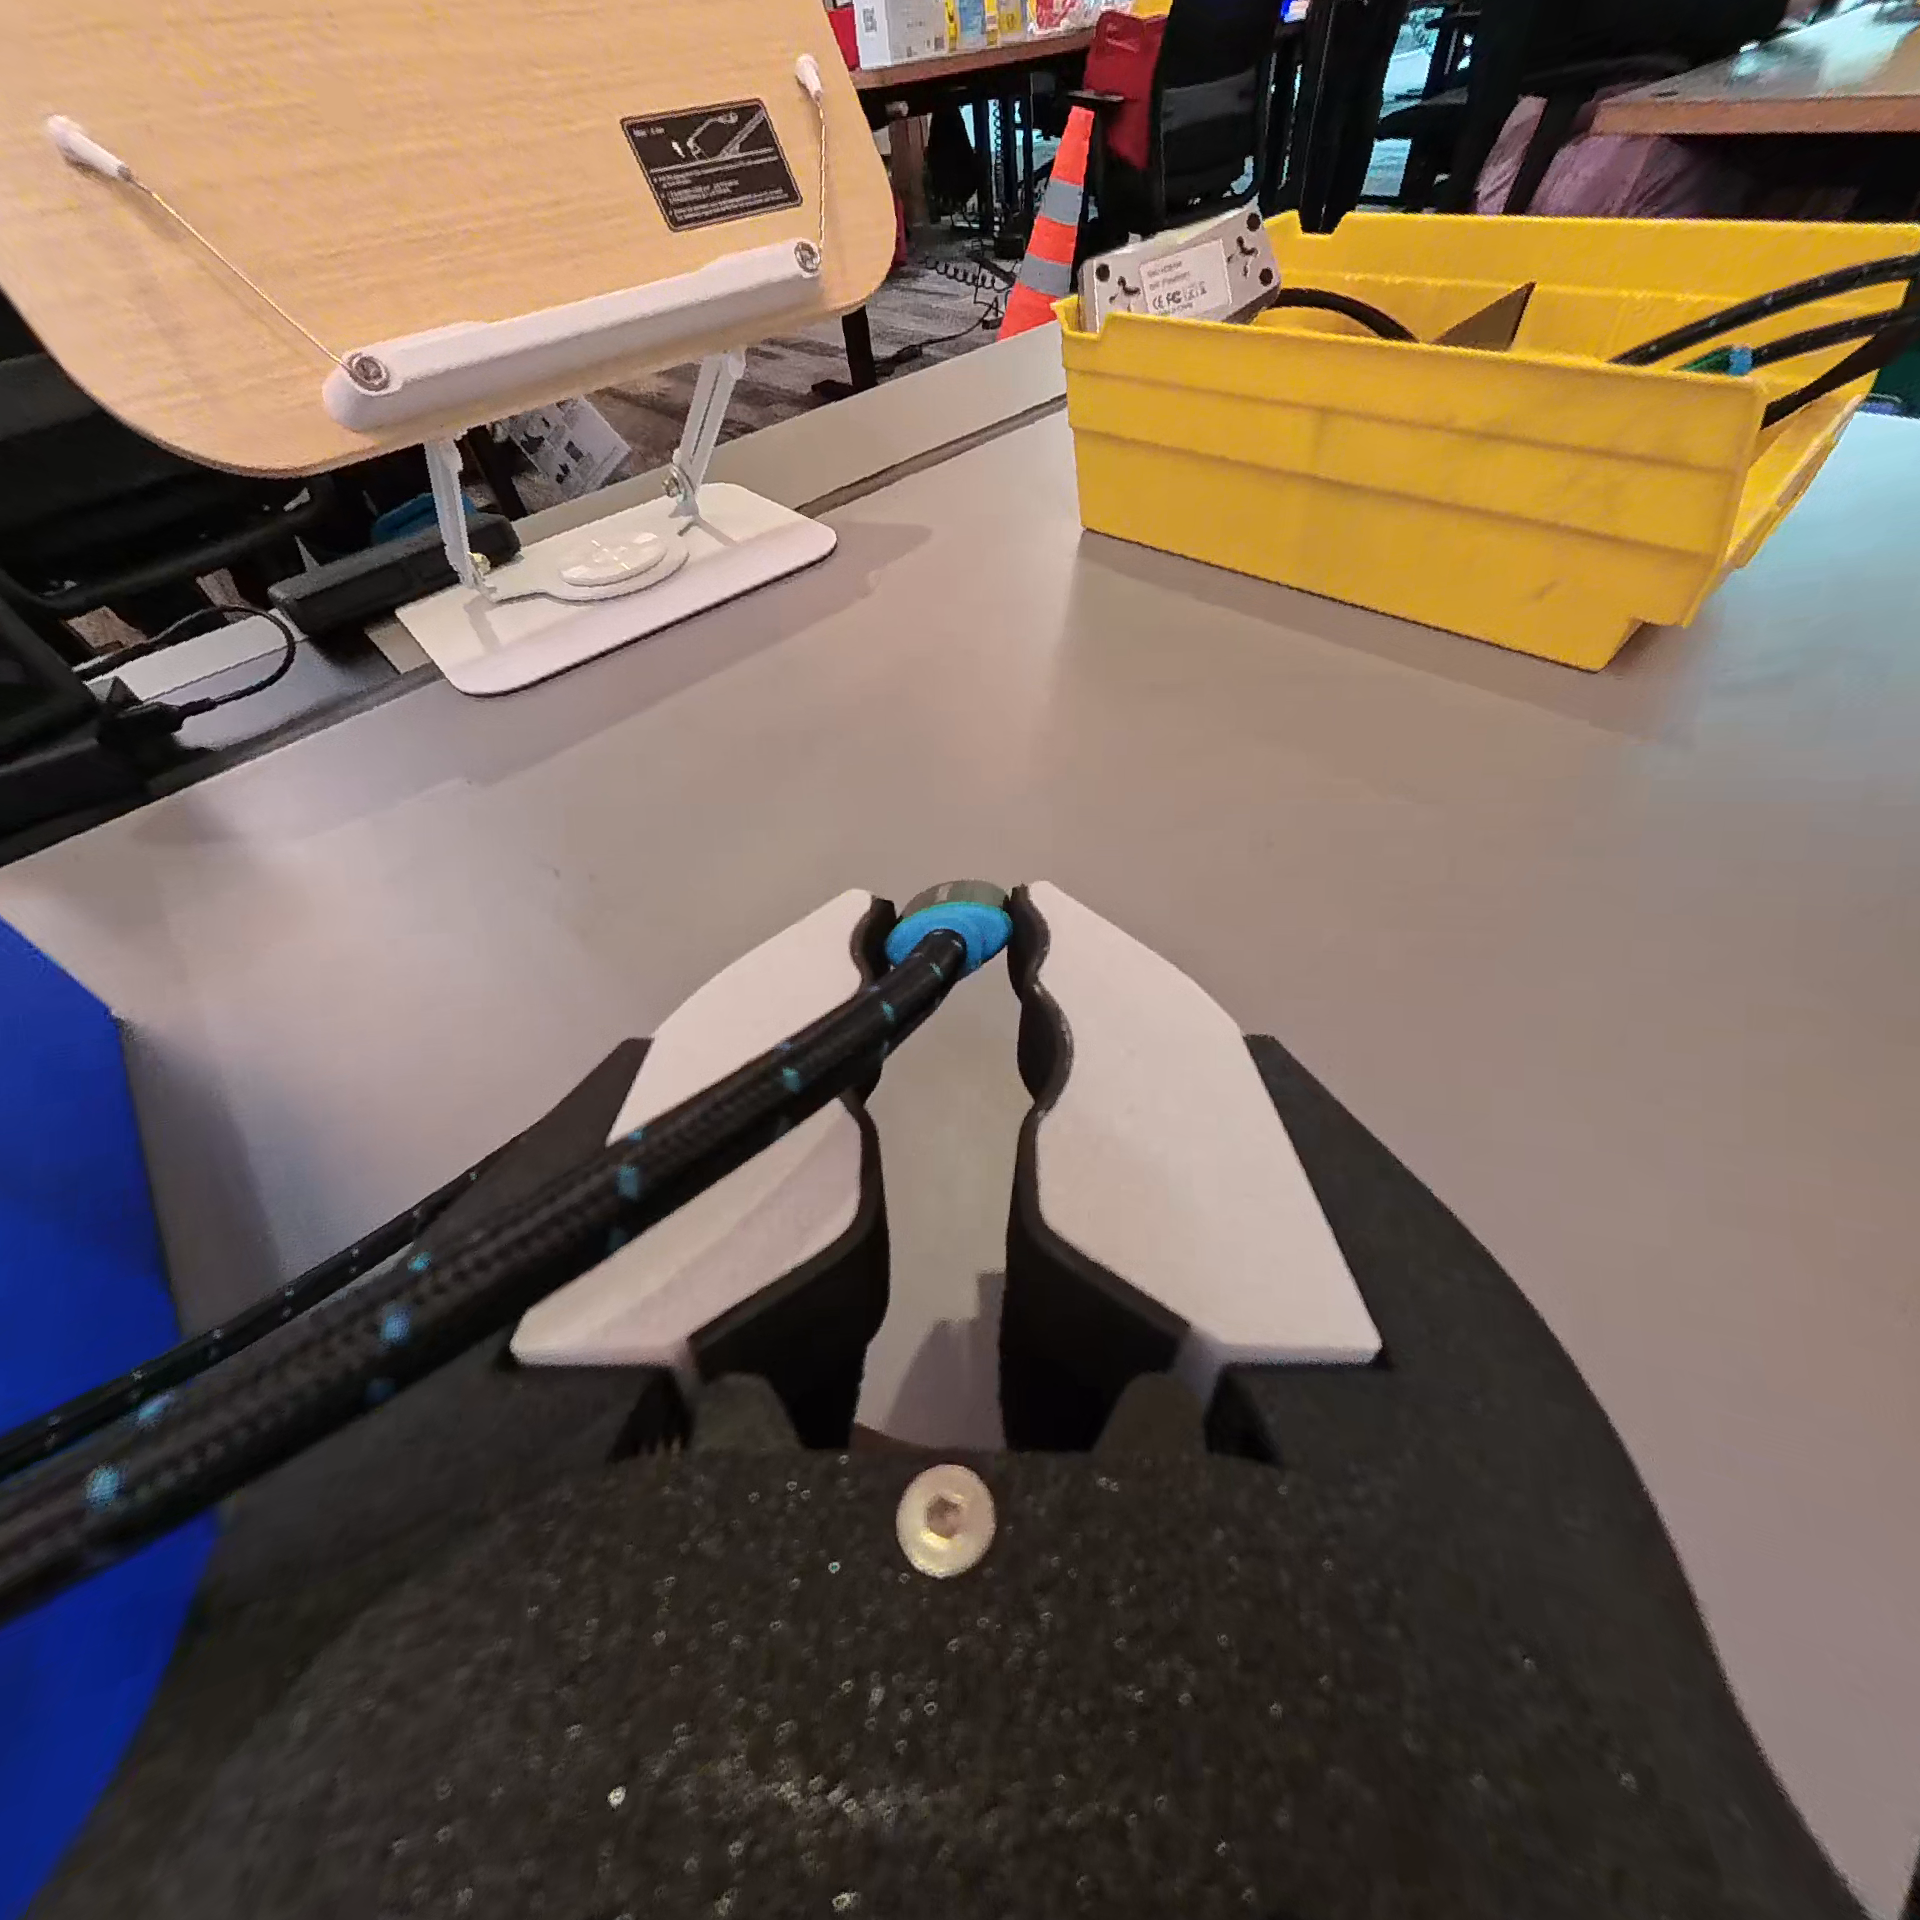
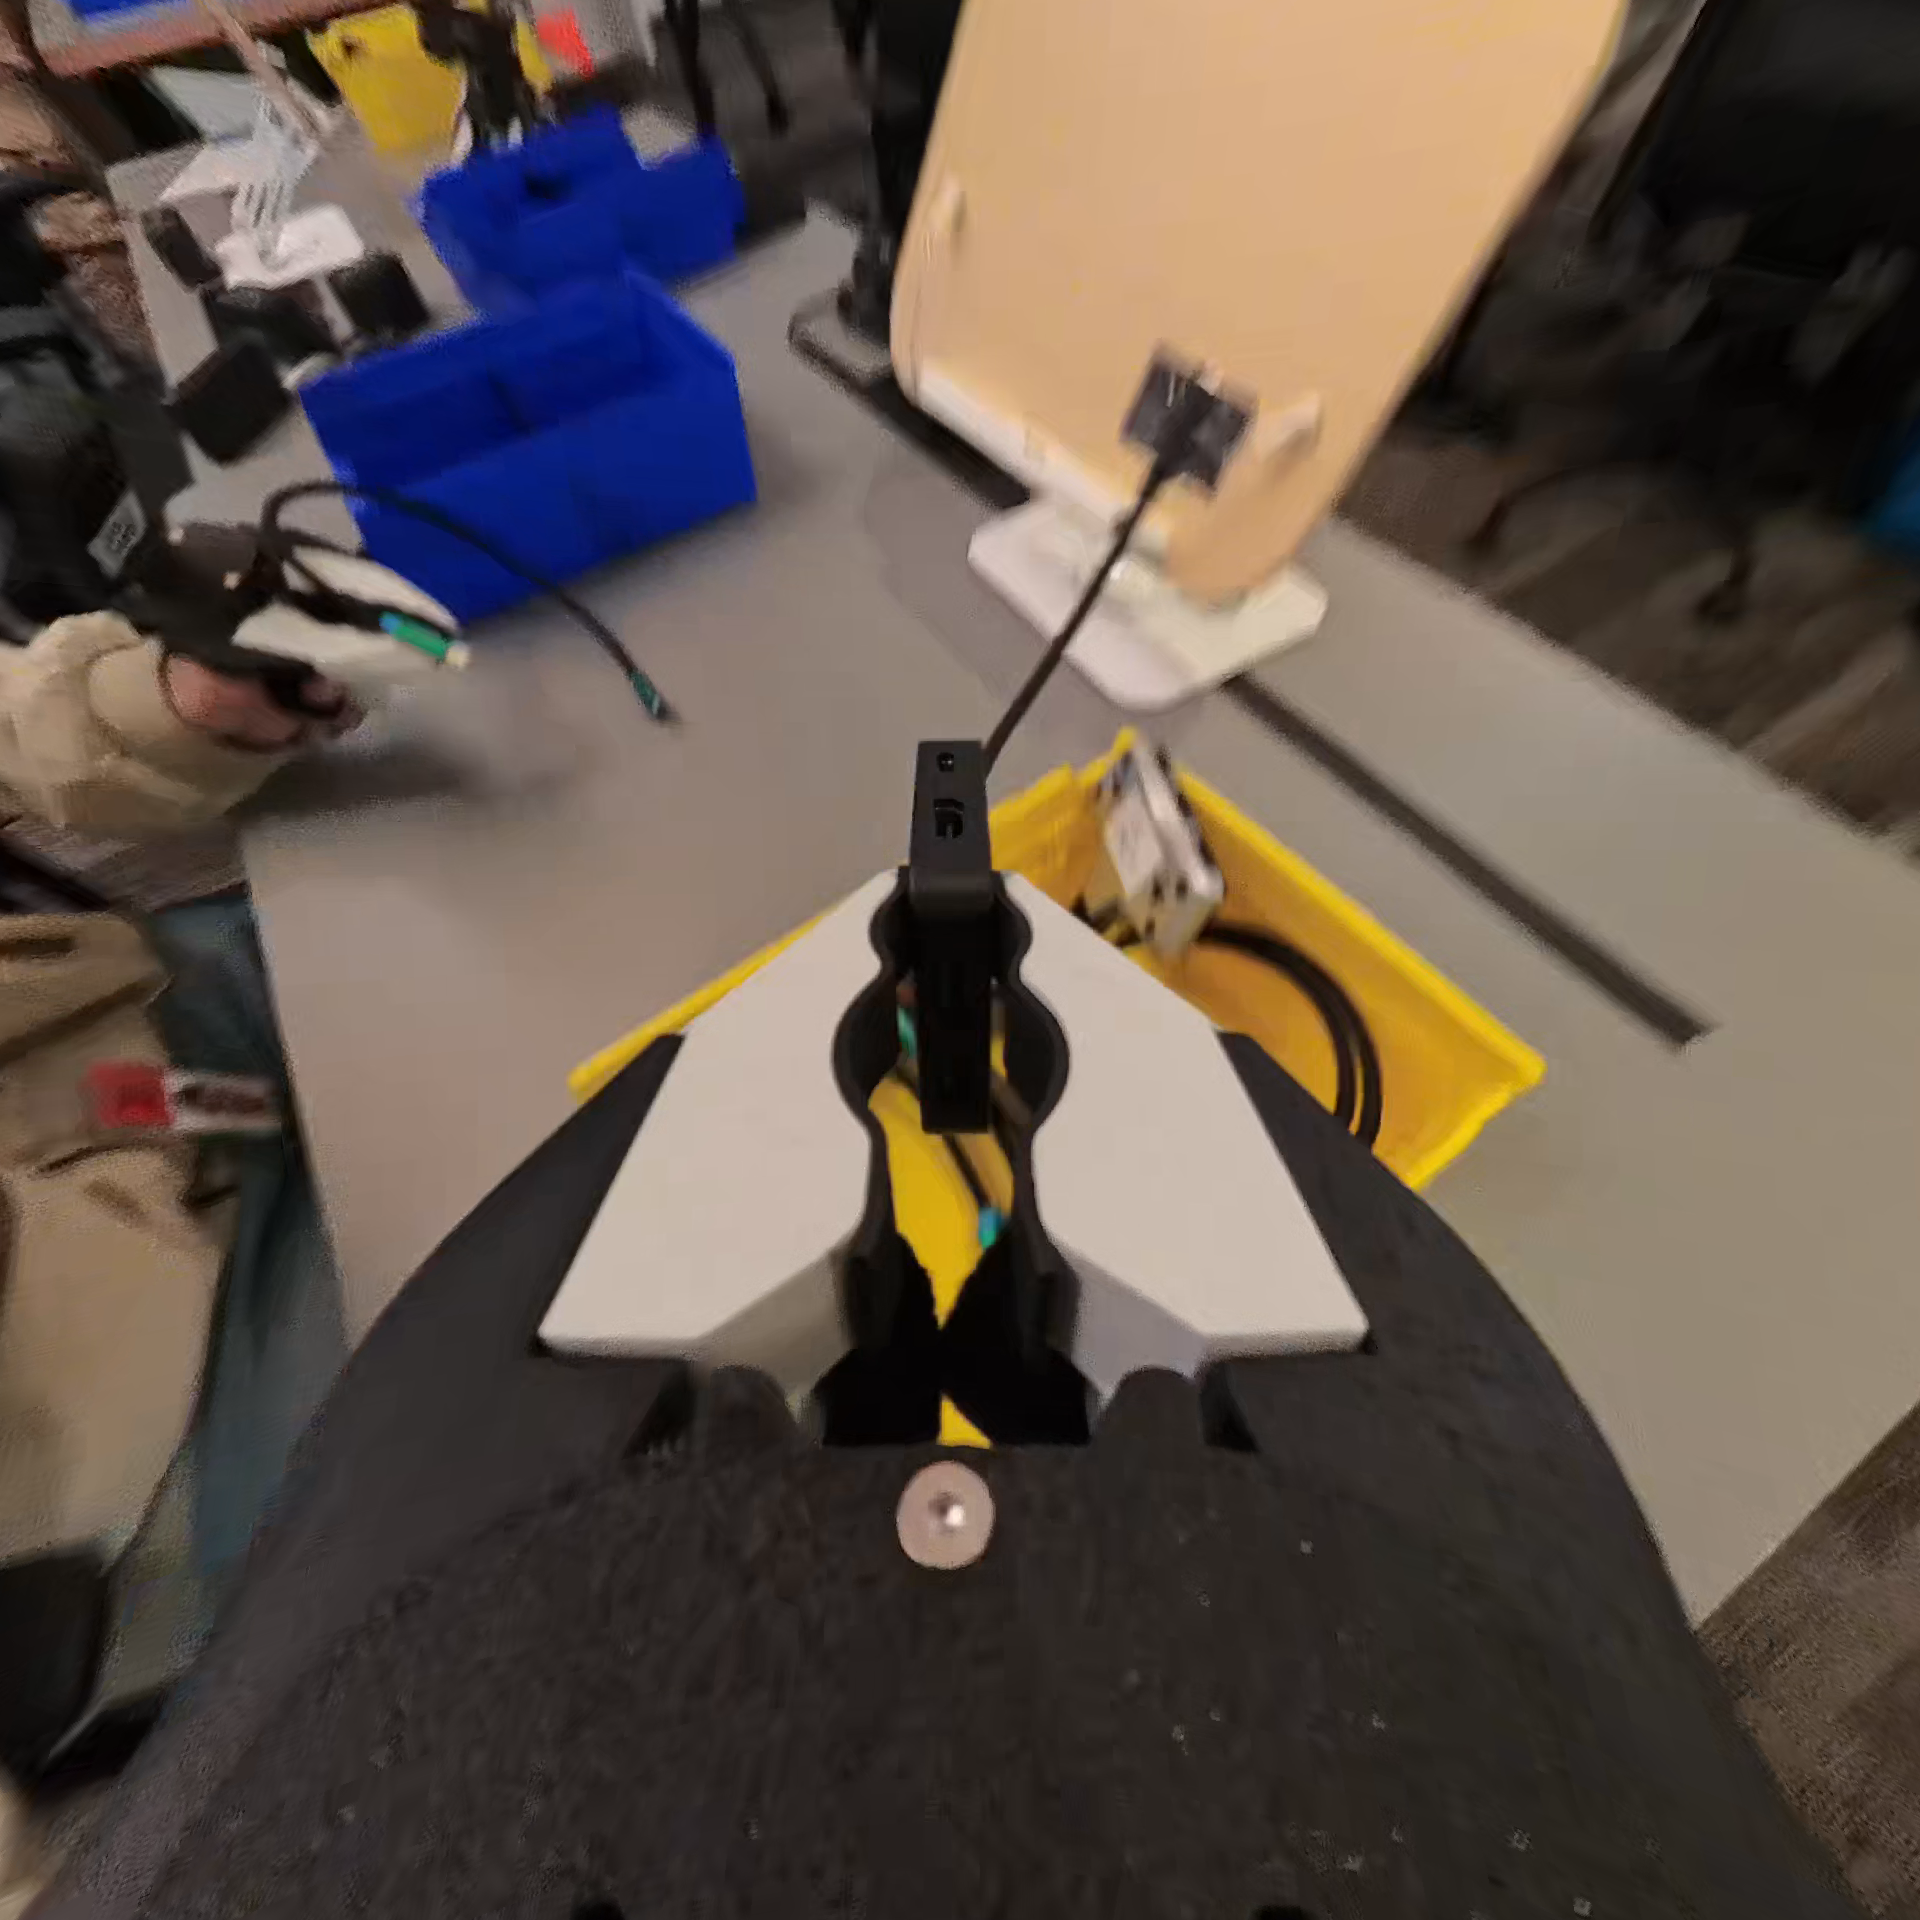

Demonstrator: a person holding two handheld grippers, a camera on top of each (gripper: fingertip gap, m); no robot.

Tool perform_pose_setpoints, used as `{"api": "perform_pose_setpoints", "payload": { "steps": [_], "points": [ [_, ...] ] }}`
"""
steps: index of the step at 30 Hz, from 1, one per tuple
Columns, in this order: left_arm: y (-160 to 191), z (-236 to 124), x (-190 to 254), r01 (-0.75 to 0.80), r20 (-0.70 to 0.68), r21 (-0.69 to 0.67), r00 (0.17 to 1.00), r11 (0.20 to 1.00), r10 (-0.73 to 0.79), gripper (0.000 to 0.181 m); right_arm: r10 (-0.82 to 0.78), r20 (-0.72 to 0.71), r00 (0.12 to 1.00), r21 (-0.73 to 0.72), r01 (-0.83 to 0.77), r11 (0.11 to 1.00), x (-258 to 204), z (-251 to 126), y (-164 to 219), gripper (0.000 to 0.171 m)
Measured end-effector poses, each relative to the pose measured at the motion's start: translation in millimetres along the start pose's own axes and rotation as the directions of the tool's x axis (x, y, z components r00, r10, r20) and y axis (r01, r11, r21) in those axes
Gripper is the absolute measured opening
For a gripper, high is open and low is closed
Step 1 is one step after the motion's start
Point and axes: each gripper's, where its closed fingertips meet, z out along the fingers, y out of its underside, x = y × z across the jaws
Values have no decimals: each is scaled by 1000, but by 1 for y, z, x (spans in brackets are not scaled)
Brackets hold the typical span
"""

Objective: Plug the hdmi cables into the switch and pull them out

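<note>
tongs both shut: my left gripper (image 1: 951,935) pinched cable (image 1: 499,1247) at plug end above table (image 1: 1351,935); my right gripper (image 2: 951,914) clamped black switch (image 2: 948,831) over yellow bin (image 2: 1455,1039). risk: trailing cable snagging, twisting plug off line before port.

wooden book stand (image 1: 436,208) | yellow bin (image 1: 1403,468) | blue bins (image 2: 530,436) | traffic cone (image 1: 1055,234)
</note>
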Motion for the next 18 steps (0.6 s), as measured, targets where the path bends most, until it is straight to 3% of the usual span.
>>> {"api": "perform_pose_setpoints", "payload": {
  "steps": [5,9,14,18],
  "points": [
    [1,6,5,-20,-9,-11,1000,1000,20,21,108,181,978,-200,-71,977,25,15,43,12],
    [2,9,10,-50,-18,-22,999,999,50,21,158,265,951,-322,-68,944,36,40,48,12],
    [5,9,12,-67,-24,-29,997,997,67,21,163,150,975,-649,-28,760,74,73,105,11],
    [9,8,11,-54,-33,-36,998,998,53,21,101,131,986,-784,41,619,84,97,144,12]
  ]
}}
